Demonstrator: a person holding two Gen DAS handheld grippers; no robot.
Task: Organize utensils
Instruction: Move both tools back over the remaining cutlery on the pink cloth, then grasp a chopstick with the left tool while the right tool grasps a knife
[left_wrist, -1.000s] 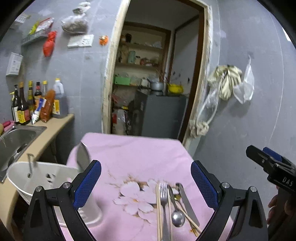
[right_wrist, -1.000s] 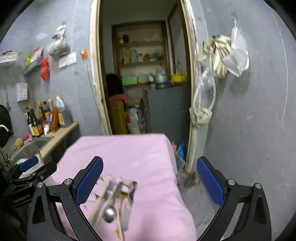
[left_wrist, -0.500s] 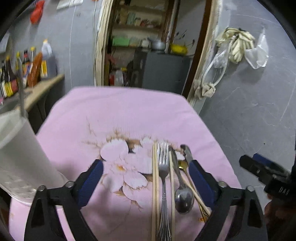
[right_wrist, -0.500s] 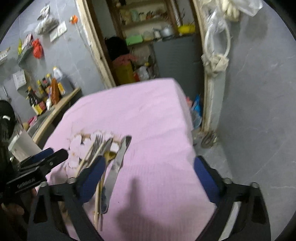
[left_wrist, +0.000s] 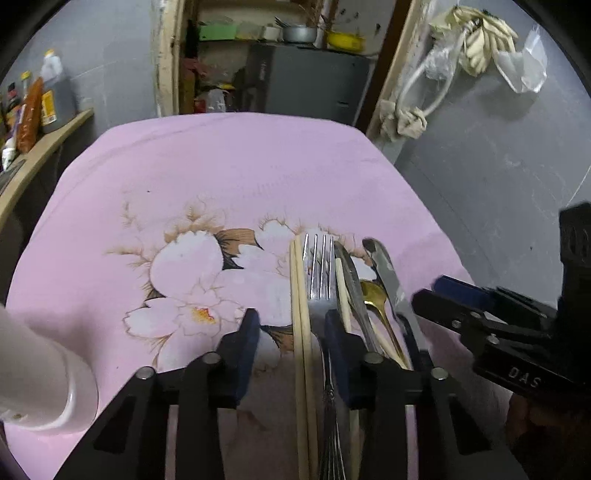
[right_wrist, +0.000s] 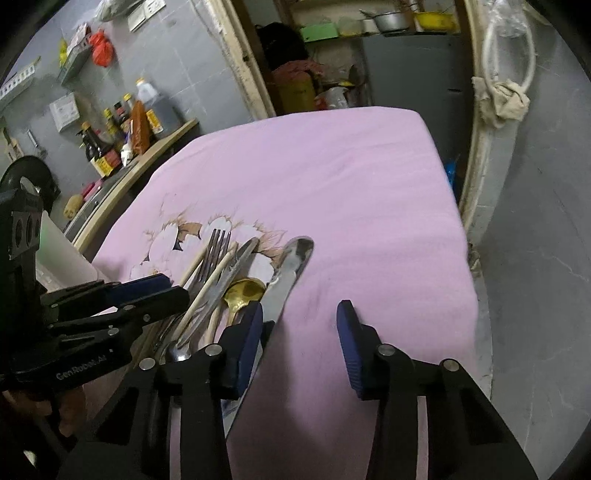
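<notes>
A bundle of utensils lies on the pink flowered cloth (left_wrist: 229, 166): wooden chopsticks (left_wrist: 298, 280), a steel fork (left_wrist: 317, 269), a steel spoon (left_wrist: 351, 273), a gold spoon (left_wrist: 375, 295) and a table knife (left_wrist: 384, 273). My left gripper (left_wrist: 291, 332) is partly open, low over the cloth, its jaws on either side of the chopsticks and the fork. My right gripper (right_wrist: 300, 325) is partly open just right of the knife (right_wrist: 291, 266), with the left fingertip (right_wrist: 251, 325) beside the blade. The gold spoon (right_wrist: 243, 291) and fork (right_wrist: 214, 247) lie to its left.
A white utensil holder (left_wrist: 33, 373) stands at the cloth's near left. A counter with sauce bottles (right_wrist: 122, 136) runs along the left wall. An open doorway (left_wrist: 280, 55) with shelves is behind the table. The grey wall (right_wrist: 546, 221) is close on the right.
Both grippers have dropped down to the utensils and narrowed their jaws. The left one now straddles the chopsticks and fork; the right one has come beside the knife.
</notes>
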